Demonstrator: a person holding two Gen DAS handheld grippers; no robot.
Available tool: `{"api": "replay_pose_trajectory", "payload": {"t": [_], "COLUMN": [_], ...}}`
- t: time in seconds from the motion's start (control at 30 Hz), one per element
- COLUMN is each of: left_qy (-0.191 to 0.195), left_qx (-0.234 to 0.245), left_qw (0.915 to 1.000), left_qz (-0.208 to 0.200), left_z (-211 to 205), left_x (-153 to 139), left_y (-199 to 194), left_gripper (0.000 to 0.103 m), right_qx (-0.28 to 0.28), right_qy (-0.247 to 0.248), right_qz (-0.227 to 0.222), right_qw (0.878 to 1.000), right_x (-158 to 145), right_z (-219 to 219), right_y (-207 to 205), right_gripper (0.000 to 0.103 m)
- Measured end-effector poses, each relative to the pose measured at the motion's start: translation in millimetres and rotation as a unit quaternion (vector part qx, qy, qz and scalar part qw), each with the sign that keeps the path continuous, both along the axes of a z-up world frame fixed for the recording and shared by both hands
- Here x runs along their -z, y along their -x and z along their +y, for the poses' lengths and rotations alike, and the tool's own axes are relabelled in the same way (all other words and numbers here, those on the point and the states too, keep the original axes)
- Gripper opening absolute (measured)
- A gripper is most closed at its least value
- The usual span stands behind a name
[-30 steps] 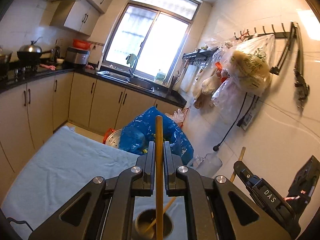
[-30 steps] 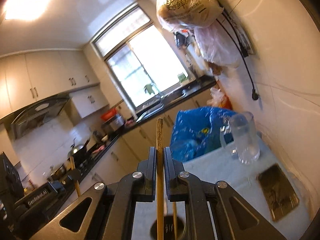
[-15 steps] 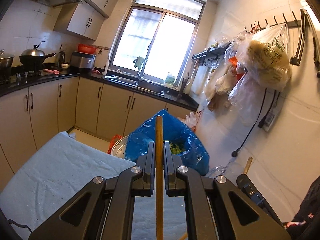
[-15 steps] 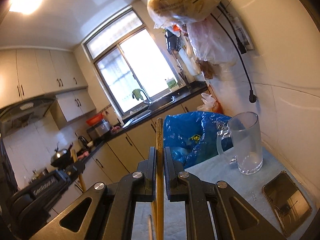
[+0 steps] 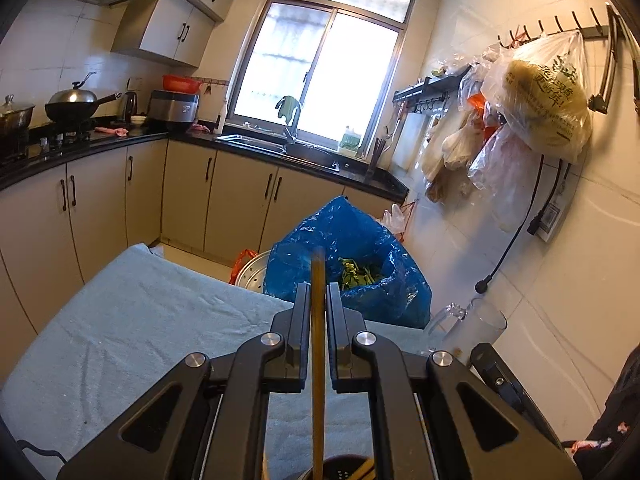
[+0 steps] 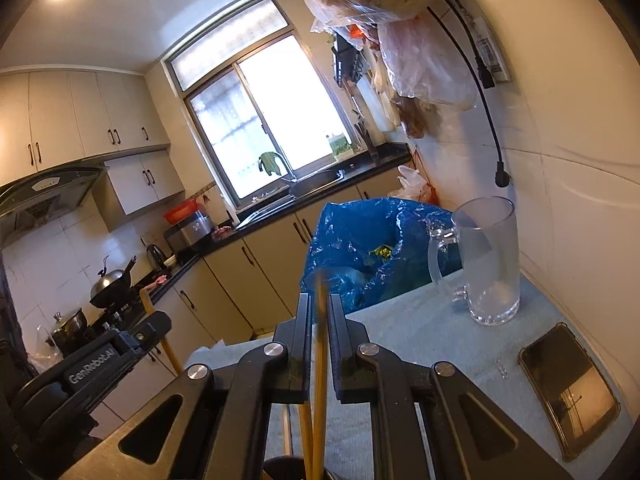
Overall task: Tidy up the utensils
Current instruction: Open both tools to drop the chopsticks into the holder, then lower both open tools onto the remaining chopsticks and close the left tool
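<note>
A: Low in the centre of the left wrist view, what is the left black two-finger gripper (image 5: 318,300) doing?

B: Its jaws are pinched on a long yellow-brown wooden chopstick (image 5: 318,344), which runs straight up between them. The stick's top pokes just past the fingertips, and its lower end drops to a dark round utensil holder (image 5: 346,473) at the bottom edge of the frame. Another stick end shows inside that holder.

A: And the right black two-finger gripper (image 6: 319,308)?

B: It is in the lower centre of its own view, with its jaws pressed against a second wooden chopstick (image 6: 319,380), whose tip looks blurred. A third pale stick (image 6: 305,436) stands just beside it, lower down. Both lead to the dark holder rim (image 6: 280,465) at the bottom edge.

A: What lies around them?

B: A pale blue cloth-covered table (image 5: 132,320) fills the lower left of the left view. A crumpled blue plastic bag (image 5: 352,268) holding green vegetables sits at centre, just beyond the fingertips. A clear glass mug with a handle (image 6: 486,260) stands upright on the cloth at the right of the right view. Near it, at lower right, a dark smartphone in a clear case (image 6: 568,392) lies flat.

A: Can either gripper be seen from the other camera?

B: Yes. The left one appears at the lower left of the right view, with its stick rising above it.
</note>
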State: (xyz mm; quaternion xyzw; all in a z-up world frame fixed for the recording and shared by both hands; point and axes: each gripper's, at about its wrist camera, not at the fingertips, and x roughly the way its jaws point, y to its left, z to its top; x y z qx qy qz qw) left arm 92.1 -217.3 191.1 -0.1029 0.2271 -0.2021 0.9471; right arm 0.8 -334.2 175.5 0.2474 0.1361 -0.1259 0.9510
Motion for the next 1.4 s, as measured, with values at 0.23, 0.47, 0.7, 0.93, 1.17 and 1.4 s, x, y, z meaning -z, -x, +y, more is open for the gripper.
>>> {"api": "replay_pose_trajectory", "payload": {"t": [0.23,0.47,0.7,0.93,1.17,1.4], "left_qy": [0.003,-0.032,-0.075,-0.098,-0.114,-0.124], "left_qx": [-0.015,-0.039,-0.053,-0.061,-0.066,-0.067], "left_qw": [0.9999,0.9987,0.9957,0.9932,0.9907,0.9884], "left_qz": [-0.001,-0.010,-0.007,0.017,0.036,0.055], "left_z": [16.0,35.8,60.0,81.6,96.9,111.4], "left_x": [-7.9,-13.6,-9.5,3.6,18.4,32.4], "left_y": [14.1,43.6,75.7,101.7,120.8,134.3], "left_gripper": [0.031,0.055,0.062,0.064,0.064,0.064], "right_qx": [-0.002,0.007,0.015,0.016,0.013,0.010], "right_qy": [0.001,0.012,0.021,0.019,0.029,0.017], "right_qz": [-0.002,-0.002,0.018,0.042,0.064,0.099], "right_qw": [1.000,1.000,0.999,0.999,0.997,0.995], "right_x": [-6.6,-20.1,-21.4,-14.0,-6.5,13.3], "right_z": [2.6,8.0,12.9,21.0,31.0,33.9], "right_y": [10.8,38.2,70.1,102.7,125.3,139.0], "right_gripper": [0.025,0.053,0.064,0.068,0.072,0.073]}}
